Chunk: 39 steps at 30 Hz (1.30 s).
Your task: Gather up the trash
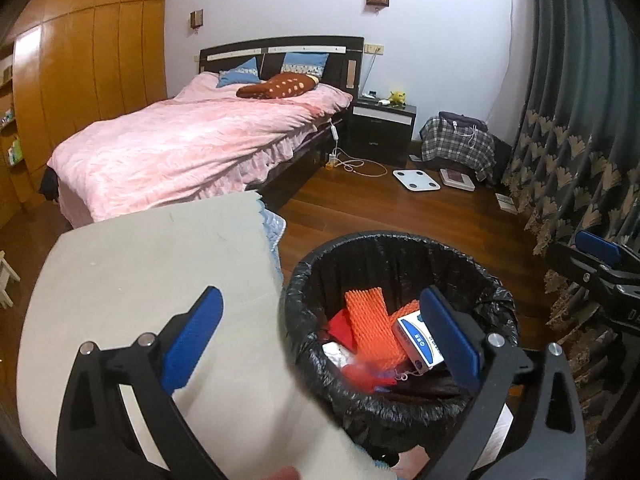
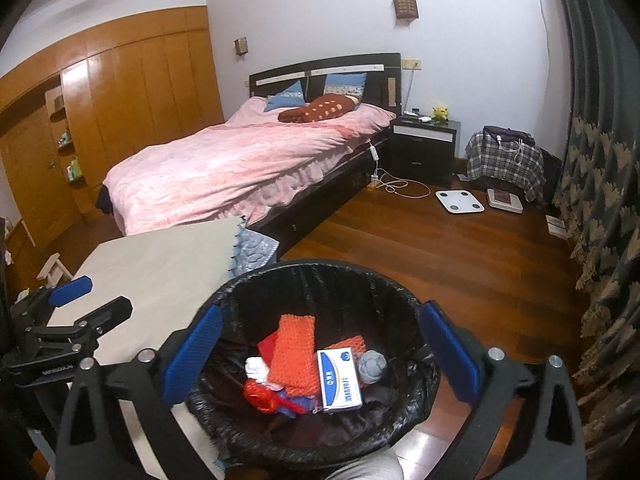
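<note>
Hovering over the black-lined trash bin point(image 2: 320, 276), the right gripper point(image 2: 320, 356) and left gripper point(image 1: 320, 340) are seen spread wide and empty, the white-and-blue box point(image 2: 339, 380) and orange foam netting point(image 2: 294, 350) lying inside, a pink bed point(image 2: 240, 160) noted beyond.

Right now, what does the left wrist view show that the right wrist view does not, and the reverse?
Only the left wrist view shows the open left claw from behind and the right claw at its right edge.

Only the right wrist view shows the grey crumpled ball in the bin, the open right claw from behind, and a small white stool on the floor.

Both show the black-lined trash bin holding orange foam netting and a blue-and-white box, the table beside it, and the pink bed.
</note>
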{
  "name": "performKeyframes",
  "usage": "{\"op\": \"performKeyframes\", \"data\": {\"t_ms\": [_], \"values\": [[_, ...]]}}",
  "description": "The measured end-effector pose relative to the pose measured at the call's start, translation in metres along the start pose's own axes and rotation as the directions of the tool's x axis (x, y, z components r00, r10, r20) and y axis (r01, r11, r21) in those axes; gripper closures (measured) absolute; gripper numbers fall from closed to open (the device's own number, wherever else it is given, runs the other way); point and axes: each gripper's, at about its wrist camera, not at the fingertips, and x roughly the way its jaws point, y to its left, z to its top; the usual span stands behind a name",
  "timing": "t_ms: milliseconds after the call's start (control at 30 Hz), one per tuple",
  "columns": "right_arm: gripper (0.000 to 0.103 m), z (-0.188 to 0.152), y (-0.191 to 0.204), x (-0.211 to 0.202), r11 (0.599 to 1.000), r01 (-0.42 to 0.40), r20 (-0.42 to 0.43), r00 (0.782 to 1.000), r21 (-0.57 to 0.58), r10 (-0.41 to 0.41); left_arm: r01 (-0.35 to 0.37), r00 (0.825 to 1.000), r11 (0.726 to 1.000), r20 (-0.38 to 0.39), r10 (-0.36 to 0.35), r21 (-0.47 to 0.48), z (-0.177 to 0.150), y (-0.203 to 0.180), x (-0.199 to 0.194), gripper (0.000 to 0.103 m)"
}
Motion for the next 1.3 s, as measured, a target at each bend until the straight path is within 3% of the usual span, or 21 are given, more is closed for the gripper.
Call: {"op": "performKeyframes", "data": {"t_ms": [633,1300], "values": [[0.006,0.008,0.037,-0.037,0.997,-0.039,0.046,0.998,-0.066,0.042,-0.061,0.994,0.998,0.092,0.062,-0.023,0.004,0.002,-0.068,0.007],[0.006,0.008,0.044,-0.041,0.996,-0.043,0.054,0.997,-0.078,0.047,-0.077,0.991,0.997,0.11,0.08,-0.031,0.006,0.005,-0.075,0.007]]}}
